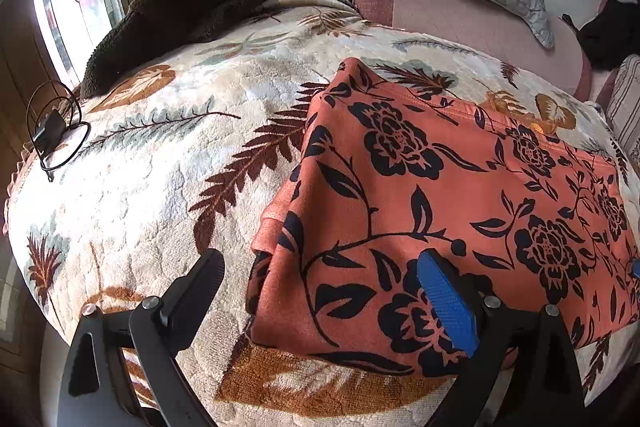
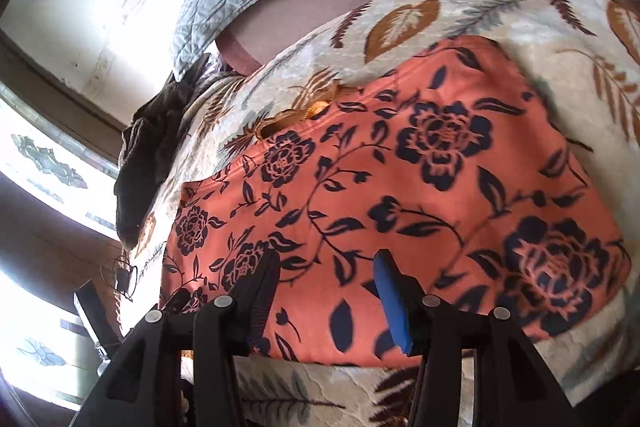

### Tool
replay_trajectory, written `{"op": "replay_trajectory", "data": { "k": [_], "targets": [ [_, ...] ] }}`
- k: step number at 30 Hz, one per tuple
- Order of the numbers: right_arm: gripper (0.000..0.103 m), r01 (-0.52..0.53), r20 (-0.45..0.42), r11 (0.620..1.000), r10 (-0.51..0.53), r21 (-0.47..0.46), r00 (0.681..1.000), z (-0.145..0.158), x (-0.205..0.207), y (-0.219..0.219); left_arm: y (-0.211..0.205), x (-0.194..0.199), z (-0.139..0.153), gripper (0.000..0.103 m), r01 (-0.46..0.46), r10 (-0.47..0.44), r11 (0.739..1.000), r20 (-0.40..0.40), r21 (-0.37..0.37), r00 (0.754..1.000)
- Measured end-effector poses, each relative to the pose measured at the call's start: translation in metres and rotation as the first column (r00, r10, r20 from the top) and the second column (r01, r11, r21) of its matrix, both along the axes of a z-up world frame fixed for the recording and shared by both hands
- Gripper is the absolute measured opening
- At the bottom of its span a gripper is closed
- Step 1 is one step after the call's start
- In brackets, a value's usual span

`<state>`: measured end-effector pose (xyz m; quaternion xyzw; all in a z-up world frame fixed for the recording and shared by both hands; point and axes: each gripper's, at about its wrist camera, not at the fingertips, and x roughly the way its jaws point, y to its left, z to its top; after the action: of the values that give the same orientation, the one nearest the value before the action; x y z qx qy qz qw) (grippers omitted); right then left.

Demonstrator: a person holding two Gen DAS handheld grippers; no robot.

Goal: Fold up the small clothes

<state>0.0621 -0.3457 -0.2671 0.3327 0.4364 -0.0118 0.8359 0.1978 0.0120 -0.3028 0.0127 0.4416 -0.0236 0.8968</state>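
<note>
A folded orange garment (image 1: 440, 195) of soft knit with a black flower-and-vine print lies flat as a thick rectangle on the bed's plush cream blanket (image 1: 160, 163) with woven leaf patterns, near its front edge. The left gripper (image 1: 320, 287) hovers over the garment's left front corner, fingers wide and empty (one blue ribbed pad (image 1: 448, 303) above the cloth). The right gripper (image 2: 326, 291) hangs above the front edge, fingers (image 2: 392, 303) parted halfway, gripping nothing. A dark brown fleecy throw (image 1: 192, 7) lies bunched at the far left corner.
</note>
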Motion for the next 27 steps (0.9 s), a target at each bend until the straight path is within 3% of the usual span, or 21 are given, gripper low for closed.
{"op": "replay_trajectory", "data": {
  "k": [12,27],
  "targets": [
    [0.054,0.16,-0.048,0.978,-0.155,0.13,0.987,-0.023,-0.067,-0.048,-0.001,-0.014,0.008,0.097,0.014,-0.014,1.0,0.039,0.009,0.999],
    [0.055,0.241,-0.046,0.943,-0.237,0.228,0.97,-0.038,-0.077,-0.065,0.003,-0.013,0.006,0.097,-0.013,0.013,1.0,0.012,-0.003,1.0]
  ]
}}
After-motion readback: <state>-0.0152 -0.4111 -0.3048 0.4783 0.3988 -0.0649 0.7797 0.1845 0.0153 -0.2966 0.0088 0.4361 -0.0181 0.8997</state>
